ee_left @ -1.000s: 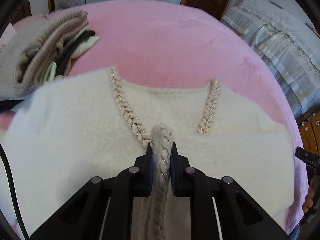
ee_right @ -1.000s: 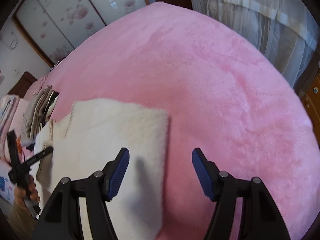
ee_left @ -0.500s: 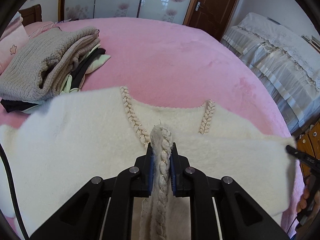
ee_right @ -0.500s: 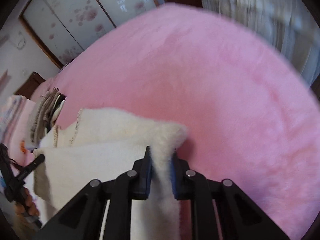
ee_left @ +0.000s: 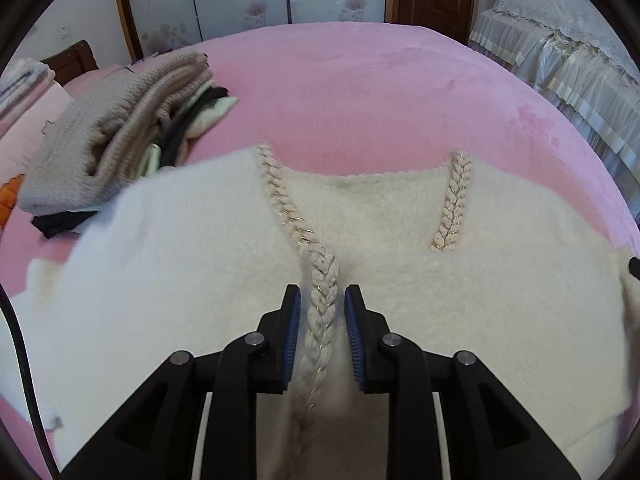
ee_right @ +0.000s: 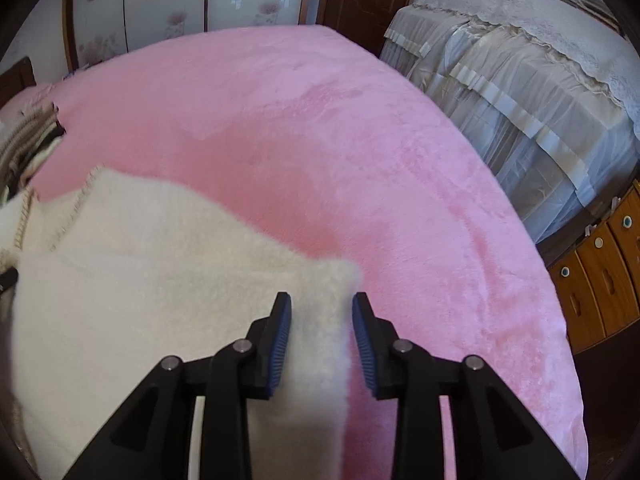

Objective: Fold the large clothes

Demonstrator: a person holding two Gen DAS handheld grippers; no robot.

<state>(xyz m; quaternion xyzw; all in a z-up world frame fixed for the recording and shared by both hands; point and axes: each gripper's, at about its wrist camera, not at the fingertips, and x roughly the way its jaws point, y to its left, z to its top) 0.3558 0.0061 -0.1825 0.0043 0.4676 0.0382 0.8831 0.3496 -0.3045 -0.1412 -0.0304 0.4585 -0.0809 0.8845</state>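
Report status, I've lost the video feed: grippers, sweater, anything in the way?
Left gripper open, astride the braided trim. Right gripper open over the sweater corner. Sweater folded on the pink bed. Clothes pile far left, clear.

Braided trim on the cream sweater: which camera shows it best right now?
The left wrist view: the braided trim runs up between the open left gripper to the neckline. The right wrist view catches only a thin blurred strip at its left edge.
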